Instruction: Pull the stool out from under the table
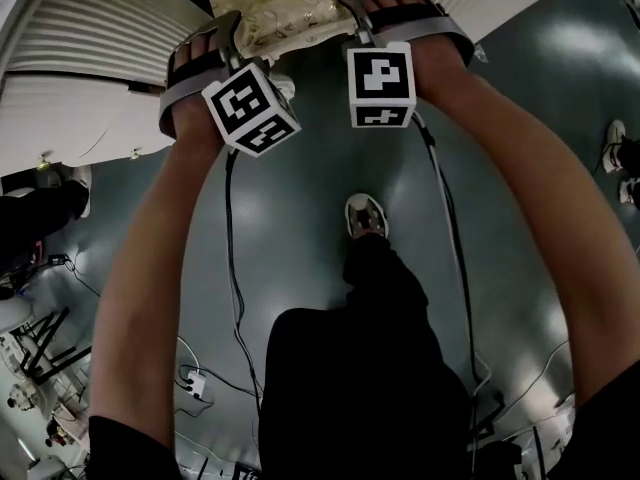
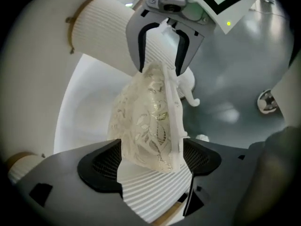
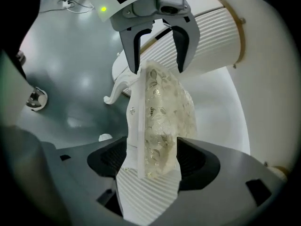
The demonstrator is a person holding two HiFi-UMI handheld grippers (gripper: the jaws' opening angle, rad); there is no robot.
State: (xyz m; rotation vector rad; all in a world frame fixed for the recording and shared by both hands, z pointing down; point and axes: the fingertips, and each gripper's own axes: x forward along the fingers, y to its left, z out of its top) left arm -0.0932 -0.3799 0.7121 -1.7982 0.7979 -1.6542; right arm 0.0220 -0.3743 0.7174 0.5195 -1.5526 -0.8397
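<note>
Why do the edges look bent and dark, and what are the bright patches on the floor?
Head view: the wide lens bows the white ribbed panel, and light glares off the glossy grey floor. Left and right gripper views: fisheye circles with black corners; the cream embroidered stool cushion is sharp.

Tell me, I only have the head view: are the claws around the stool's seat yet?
Observer: In the left gripper view, the left claw is open. The edge of the stool seat sits between its jaws and doesn't look squeezed.
Operator: And the right?
Observer: In the right gripper view, the right claw is open too. It straddles the seat's edge, with cushion on one side and white frame on the other.
Operator: What's under the seat?
Observer: A curved white leg shows below it, over the grey floor.
</note>
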